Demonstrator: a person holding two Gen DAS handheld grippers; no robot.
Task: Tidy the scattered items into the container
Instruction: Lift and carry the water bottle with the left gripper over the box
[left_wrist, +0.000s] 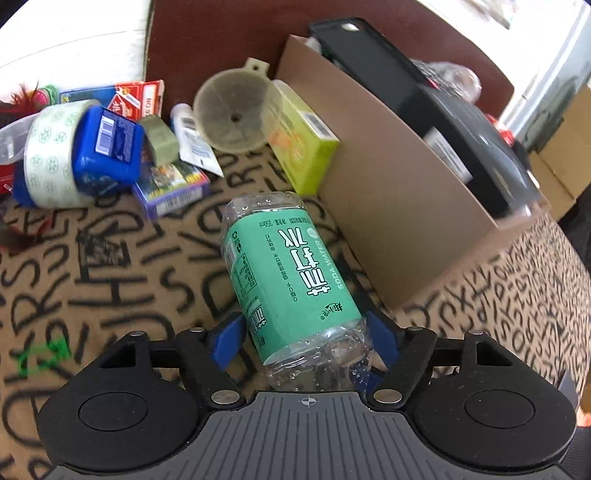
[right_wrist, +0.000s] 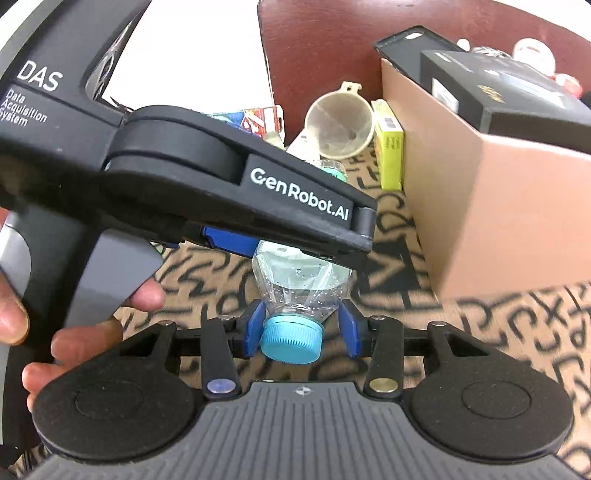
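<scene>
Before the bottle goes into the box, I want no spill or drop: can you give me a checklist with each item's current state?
1. Left tongs grip the bottle body: ok, blue pads on both sides.
2. Right tongs on the cap end: not ok; pads flank the neck with gaps showing.
3. Cap on: ok; tightness cannot tell.
4. Path to the box: ok, box stands just right of the bottle.
5. Room in the box: cannot tell; black items fill the visible top.
6. Funnel and yellow carton clear of the bottle: ok, they lie beyond it.
</scene>
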